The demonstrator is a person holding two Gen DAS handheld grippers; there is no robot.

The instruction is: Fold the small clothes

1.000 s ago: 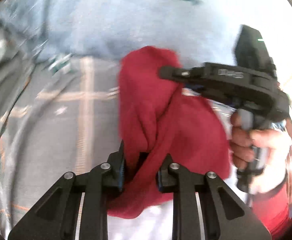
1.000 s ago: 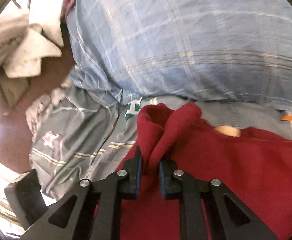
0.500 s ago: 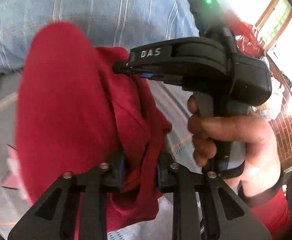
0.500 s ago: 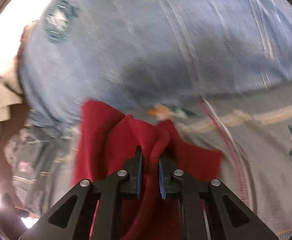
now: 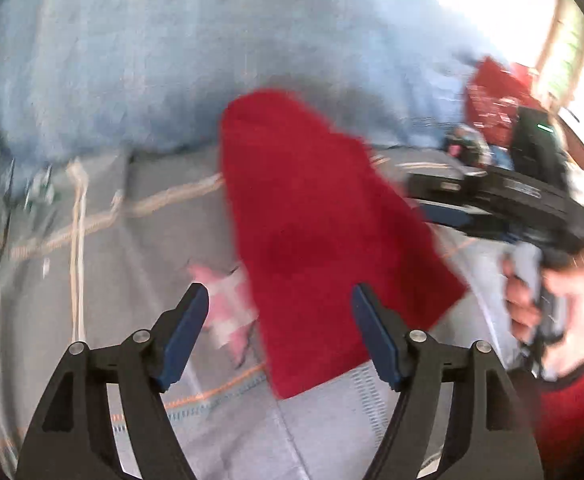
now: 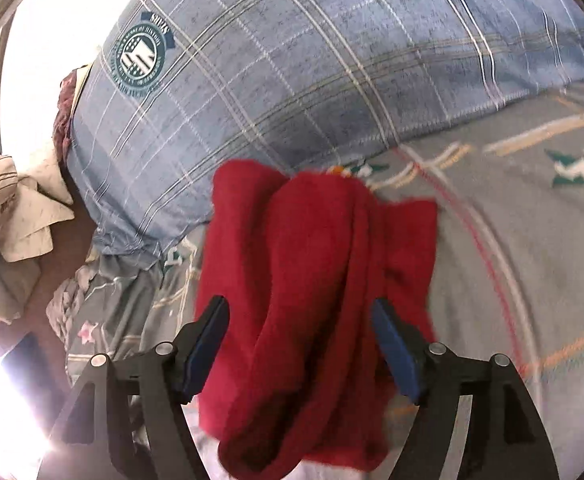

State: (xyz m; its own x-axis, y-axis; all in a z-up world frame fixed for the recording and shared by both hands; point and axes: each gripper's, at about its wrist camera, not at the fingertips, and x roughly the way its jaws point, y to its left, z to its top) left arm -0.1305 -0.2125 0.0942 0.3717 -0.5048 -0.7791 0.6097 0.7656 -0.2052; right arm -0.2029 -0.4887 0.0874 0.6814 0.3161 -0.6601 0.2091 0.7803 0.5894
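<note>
Nearest us, the left claw (image 5: 278, 330) is opening, its blue pads clear of the red cloth (image 5: 323, 236) that lies between and beyond them. Our right claw (image 6: 297, 346) is opening too, the cloth (image 6: 311, 300) bunched in loose folds between its pads, neither pad pressing it. The cloth rests on the grey patterned bed (image 6: 511, 260), near its middle as far as we can tell. Beyond it a blue plaid pillow (image 6: 311, 60) sits against the bed's far edge. Off the left edge lie pale crumpled clothes (image 6: 16, 216).
</note>
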